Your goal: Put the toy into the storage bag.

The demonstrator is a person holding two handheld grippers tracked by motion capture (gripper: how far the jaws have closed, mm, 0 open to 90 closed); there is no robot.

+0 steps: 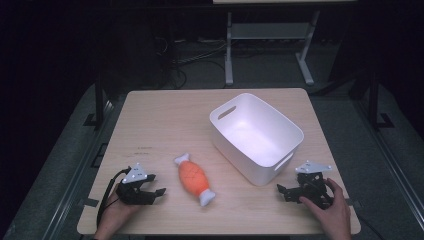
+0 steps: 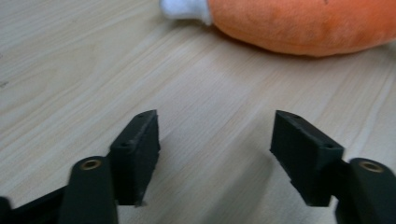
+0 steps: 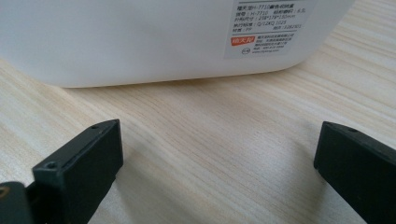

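An orange plush toy with white ends (image 1: 194, 179) lies on the wooden table (image 1: 165, 125), near its front middle. A white plastic bin (image 1: 255, 135) stands to its right, empty inside. My left gripper (image 1: 156, 192) rests on the table left of the toy, open, jaws pointing toward it; the toy (image 2: 303, 23) fills the top of the left gripper view beyond the gripper (image 2: 215, 140). My right gripper (image 1: 283, 191) sits at the front right, open, pointing at the bin's near wall (image 3: 140, 37); nothing lies between its jaws (image 3: 219, 154).
A label with printed text (image 3: 268, 25) is stuck on the bin's wall. Beyond the table, a metal stand (image 1: 270, 45) and cables sit on the dark floor. Bare wood stretches across the table's back left.
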